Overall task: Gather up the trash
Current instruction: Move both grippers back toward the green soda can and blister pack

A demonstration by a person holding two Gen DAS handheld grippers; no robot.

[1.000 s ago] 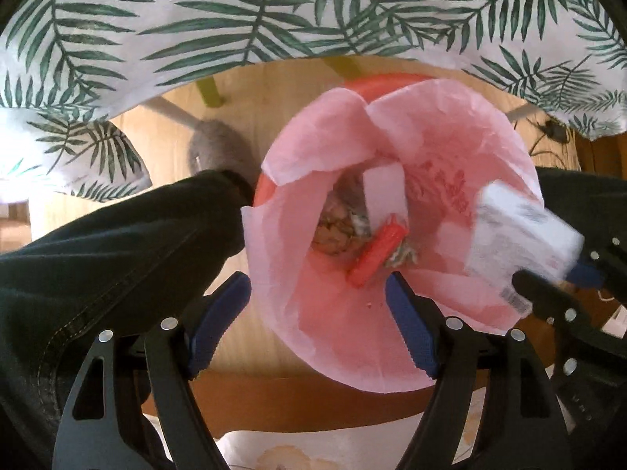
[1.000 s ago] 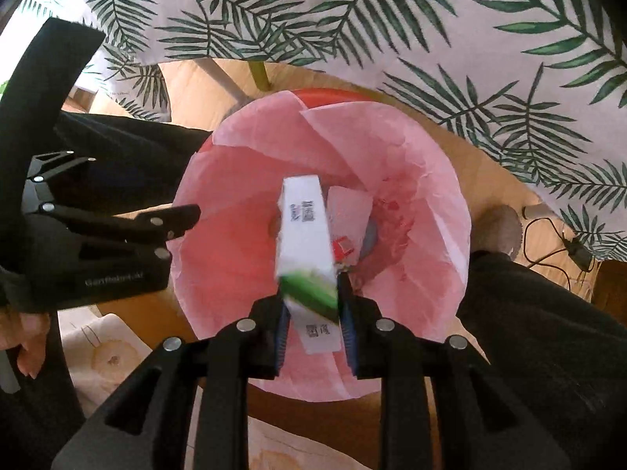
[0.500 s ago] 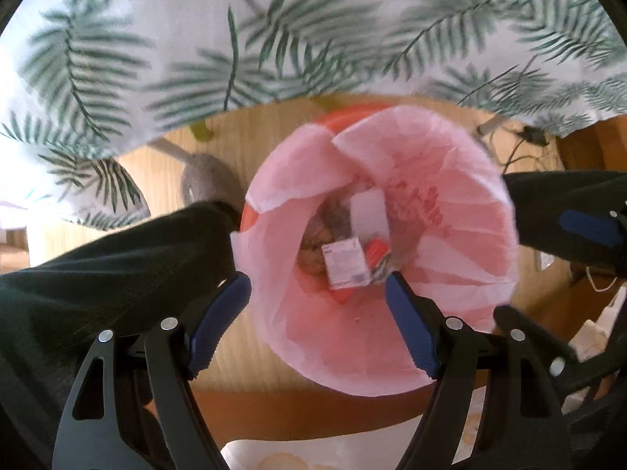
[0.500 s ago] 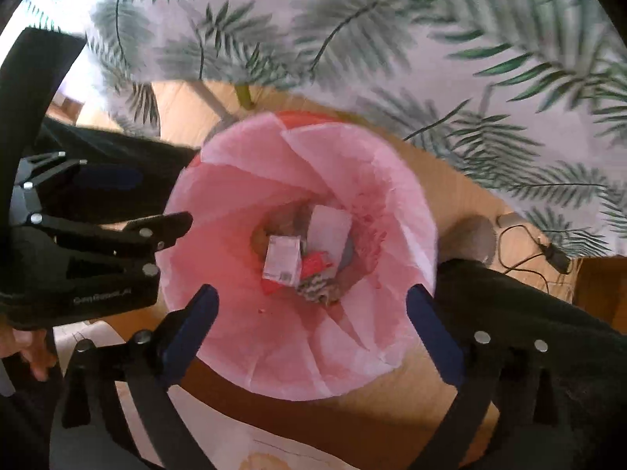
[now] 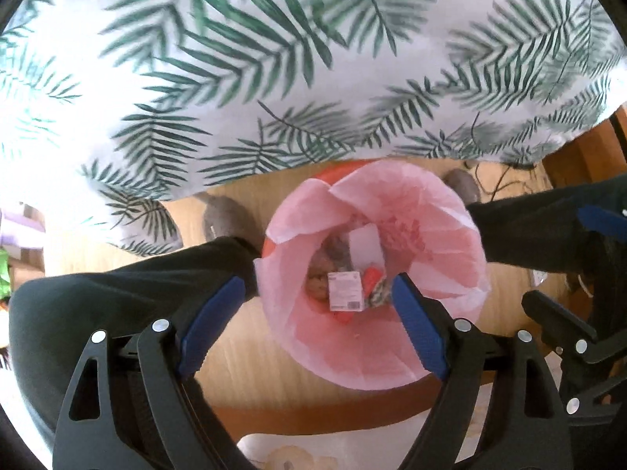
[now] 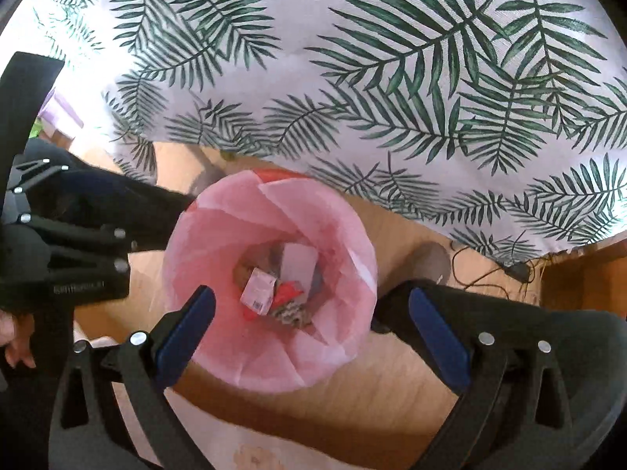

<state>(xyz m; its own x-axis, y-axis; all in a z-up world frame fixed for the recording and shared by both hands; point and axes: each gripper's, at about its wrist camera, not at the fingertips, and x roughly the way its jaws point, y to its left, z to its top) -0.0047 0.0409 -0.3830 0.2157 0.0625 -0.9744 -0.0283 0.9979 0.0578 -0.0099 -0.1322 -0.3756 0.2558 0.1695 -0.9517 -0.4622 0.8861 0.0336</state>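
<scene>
**Box dropped, right jaws spread**

Right gripper [image 6: 309, 321], a second ago clamped on a small white labelled box [image 6: 258, 289], now gaping wide with nothing between the blue pads [image 6: 184, 327]. Box now lying label-up at the bottom of the pink-lined trash bin [image 6: 219, 231], on top of the red wrapper [image 6: 288, 293] and beside the larger white carton [image 6: 299, 262]. Both wrist views pulled back from the bin, which looks smaller, with far more of the palm-leaf tablecloth [image 5: 274, 58] above it and a second grey slipper [image 5: 462, 186] beyond it.

Nothing is reading clearly: print on the small packet [image 5: 345, 291] in the pink bin liner [image 5: 443, 250] is blurring.
</scene>
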